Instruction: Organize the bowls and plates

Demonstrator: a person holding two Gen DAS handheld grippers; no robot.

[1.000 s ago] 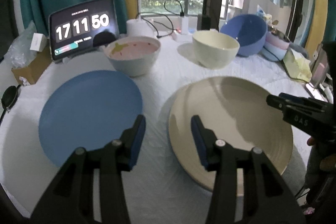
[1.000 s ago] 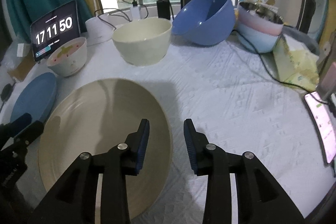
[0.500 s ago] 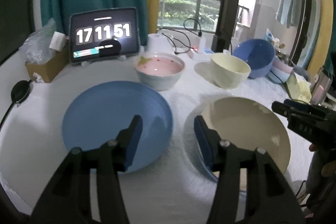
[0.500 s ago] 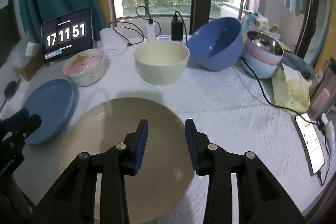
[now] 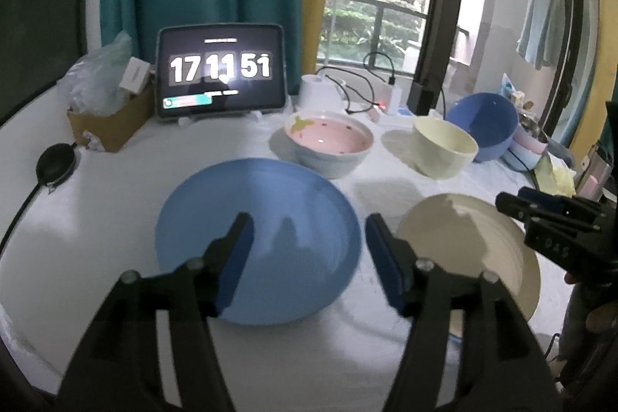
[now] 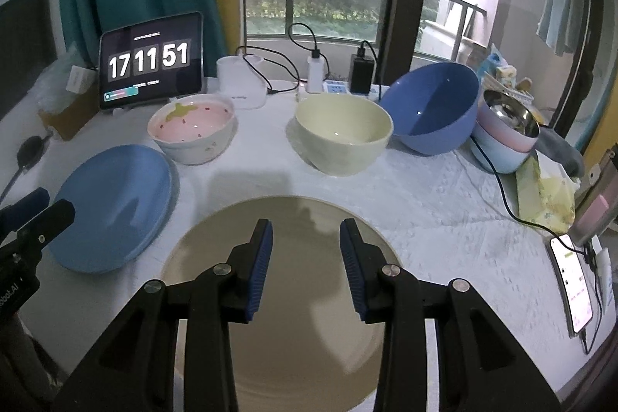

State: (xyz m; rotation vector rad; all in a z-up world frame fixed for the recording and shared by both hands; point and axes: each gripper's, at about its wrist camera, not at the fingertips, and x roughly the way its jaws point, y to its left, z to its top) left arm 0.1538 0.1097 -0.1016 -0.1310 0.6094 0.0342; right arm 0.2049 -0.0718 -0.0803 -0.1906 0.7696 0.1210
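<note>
Two plates flat on white cloth, both grippers empty above them.

Round blue plastic plate [image 5: 257,242] at 12 o'clock, directly beneath left gripper [image 5: 309,250], jaws spread wide, holding nothing. Round beige ceramic plate [image 6: 278,296] lying just beside, at 3 o'clock from the blue, under right gripper [image 6: 305,250], jaws moderately apart, also empty. No long axis on either. Probably nearer the blue plate: left gripper. Further out at 12 o'clock: pink strawberry-pattern bowl [image 6: 193,128], pale yellow bowl [image 6: 343,134], tilted large blue bowl [image 6: 434,107].
</note>
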